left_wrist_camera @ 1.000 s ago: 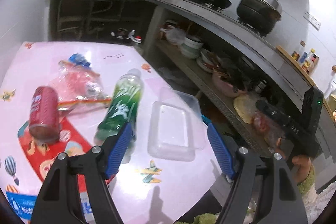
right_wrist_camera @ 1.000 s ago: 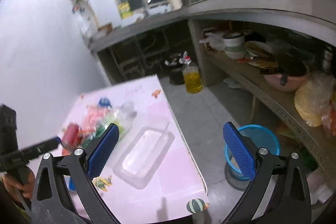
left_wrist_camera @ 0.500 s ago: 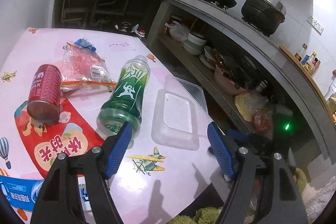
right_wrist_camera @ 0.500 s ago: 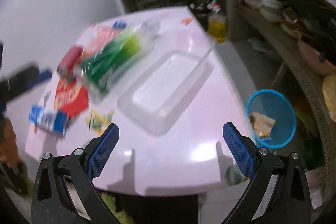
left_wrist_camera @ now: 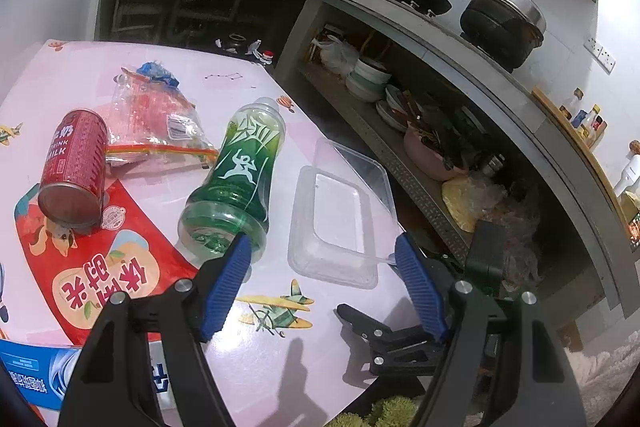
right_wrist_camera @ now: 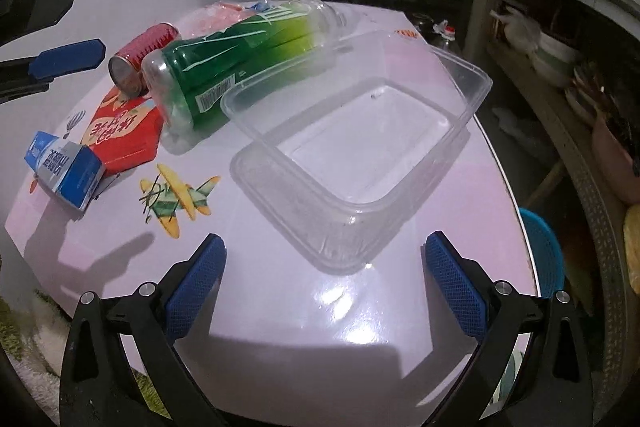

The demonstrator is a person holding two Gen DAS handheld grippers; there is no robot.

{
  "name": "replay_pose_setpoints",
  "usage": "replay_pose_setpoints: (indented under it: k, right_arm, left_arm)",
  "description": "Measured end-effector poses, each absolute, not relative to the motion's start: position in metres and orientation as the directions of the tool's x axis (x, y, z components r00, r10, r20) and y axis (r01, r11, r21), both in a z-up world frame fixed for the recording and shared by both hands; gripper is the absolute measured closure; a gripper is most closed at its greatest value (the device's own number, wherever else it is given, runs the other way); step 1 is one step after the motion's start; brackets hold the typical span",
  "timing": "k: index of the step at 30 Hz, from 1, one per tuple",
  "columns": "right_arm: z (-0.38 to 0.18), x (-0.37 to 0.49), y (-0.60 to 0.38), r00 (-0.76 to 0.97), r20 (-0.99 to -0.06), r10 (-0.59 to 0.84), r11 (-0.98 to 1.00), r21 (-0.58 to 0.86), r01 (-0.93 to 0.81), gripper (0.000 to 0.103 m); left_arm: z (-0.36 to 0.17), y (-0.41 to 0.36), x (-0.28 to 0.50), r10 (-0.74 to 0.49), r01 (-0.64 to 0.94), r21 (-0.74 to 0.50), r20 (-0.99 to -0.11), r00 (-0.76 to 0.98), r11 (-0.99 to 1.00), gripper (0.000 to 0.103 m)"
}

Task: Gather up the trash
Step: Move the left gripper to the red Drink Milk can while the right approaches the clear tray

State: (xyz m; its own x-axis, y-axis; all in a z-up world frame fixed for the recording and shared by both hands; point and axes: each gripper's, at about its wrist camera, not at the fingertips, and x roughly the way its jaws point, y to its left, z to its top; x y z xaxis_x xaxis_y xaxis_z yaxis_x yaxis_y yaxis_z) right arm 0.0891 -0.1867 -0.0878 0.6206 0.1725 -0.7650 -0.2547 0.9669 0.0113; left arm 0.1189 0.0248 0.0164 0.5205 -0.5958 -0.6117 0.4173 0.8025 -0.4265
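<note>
We found both the left gripper and right gripper with jaws apart, empty. The clear plastic container lay just ahead of the right jaws; the green bottle lay beside the left jaws' left pad.

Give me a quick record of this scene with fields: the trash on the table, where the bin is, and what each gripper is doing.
table: pink table
trash: green bottle on its side; red can on its side; clear tub; plastic bag; blue carton; red wrapper
bin: blue basket on the floor beside the table
left gripper: open, empty, above the table near the bottle's base
right gripper: open, empty, facing the tub
</note>
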Motion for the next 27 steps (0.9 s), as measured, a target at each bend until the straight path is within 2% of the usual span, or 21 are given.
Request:
replay_pose_setpoints:
  k: [25, 27]
  right_arm:
    - [-0.086, 0.094, -0.187, 0.632, -0.762, 0.141, 0.975, -0.002, -0.22, 0.007]
    - [-0.082, 0.09, -0.189, 0.624, -0.766, 0.152, 0.975, 0.011, -0.223, 0.01]
  left_arm:
    - [0.017, 0.043, 0.115, -0.551, 0.366, -0.412, -0.623, 0.555, 0.834, 0.031]
    - [0.02, 0.051, 0.113, -0.534, 0.355, -0.399, -0.622, 0.572, 0.845, 0.031]
